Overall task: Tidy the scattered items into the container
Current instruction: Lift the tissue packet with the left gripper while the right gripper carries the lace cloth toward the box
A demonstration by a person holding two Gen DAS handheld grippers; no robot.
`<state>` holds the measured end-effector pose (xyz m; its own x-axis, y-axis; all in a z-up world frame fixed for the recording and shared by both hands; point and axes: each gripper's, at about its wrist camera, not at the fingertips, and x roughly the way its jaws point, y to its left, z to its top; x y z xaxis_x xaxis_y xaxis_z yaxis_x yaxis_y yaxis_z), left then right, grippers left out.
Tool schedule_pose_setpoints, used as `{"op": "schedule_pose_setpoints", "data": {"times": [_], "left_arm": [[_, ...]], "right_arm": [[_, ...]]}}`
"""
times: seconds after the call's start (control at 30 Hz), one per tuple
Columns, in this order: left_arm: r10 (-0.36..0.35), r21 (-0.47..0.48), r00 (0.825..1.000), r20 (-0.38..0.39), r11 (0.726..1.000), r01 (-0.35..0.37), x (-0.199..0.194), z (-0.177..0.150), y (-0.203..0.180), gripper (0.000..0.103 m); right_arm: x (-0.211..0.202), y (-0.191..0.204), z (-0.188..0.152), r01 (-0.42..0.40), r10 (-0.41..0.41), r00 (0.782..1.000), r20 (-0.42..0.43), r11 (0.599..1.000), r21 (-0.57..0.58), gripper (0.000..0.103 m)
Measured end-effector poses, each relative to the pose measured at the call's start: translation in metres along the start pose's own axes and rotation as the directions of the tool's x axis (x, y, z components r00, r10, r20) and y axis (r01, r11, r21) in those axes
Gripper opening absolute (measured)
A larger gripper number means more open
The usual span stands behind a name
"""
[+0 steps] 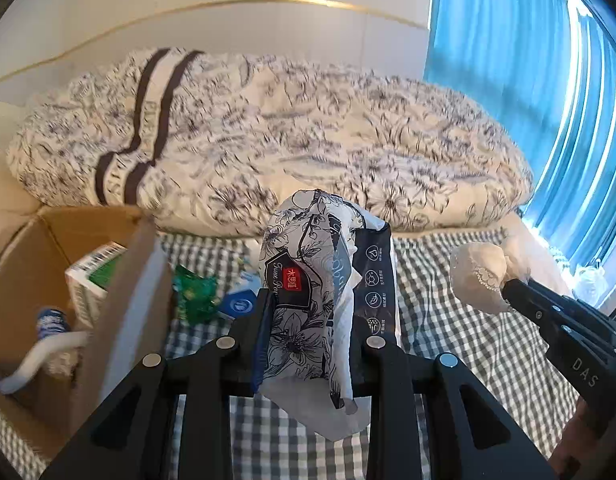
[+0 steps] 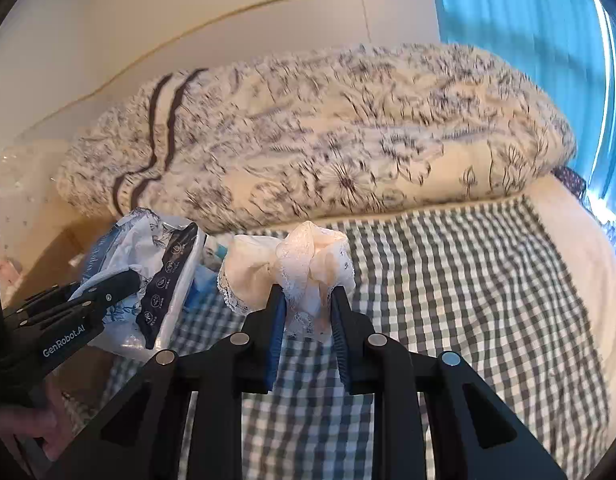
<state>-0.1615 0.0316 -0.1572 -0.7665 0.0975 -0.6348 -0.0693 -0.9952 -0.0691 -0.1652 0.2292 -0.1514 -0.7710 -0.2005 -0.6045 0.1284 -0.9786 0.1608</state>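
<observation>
My left gripper (image 1: 313, 304) is shut on a floral black-and-white tissue pack (image 1: 308, 264), held up above the checked bedsheet (image 1: 447, 320); the same tissue pack (image 2: 156, 276) shows at the left of the right wrist view. My right gripper (image 2: 308, 300) is shut on a cream lace scrunchie (image 2: 304, 264), also lifted off the bed. That scrunchie (image 1: 479, 280) and the right gripper (image 1: 507, 286) appear at the right in the left wrist view. An open cardboard box (image 1: 120, 280) stands at the left, holding a green-and-white carton (image 1: 94, 280) and a white tube (image 1: 44, 350).
A green crinkly packet (image 1: 194, 296) and a blue-labelled item (image 1: 240, 304) lie on the sheet beside the box. A rolled floral duvet (image 1: 268, 140) lies across the back of the bed. Blue curtains (image 1: 527, 60) hang at the right.
</observation>
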Motion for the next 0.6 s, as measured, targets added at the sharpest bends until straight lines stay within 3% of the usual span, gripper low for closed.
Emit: {"op": "schedule_pose_setpoints", "data": {"times": [0.6], "left_arm": [[0.048,0.010,0.977,0.207,0.999,-0.051,-0.149,0.031,0.025,0.028]], "right_arm": [[-0.123,0.069,0.034,-0.041,0.056,0.987,0.154,0.994,-0.100,0.022]]}}
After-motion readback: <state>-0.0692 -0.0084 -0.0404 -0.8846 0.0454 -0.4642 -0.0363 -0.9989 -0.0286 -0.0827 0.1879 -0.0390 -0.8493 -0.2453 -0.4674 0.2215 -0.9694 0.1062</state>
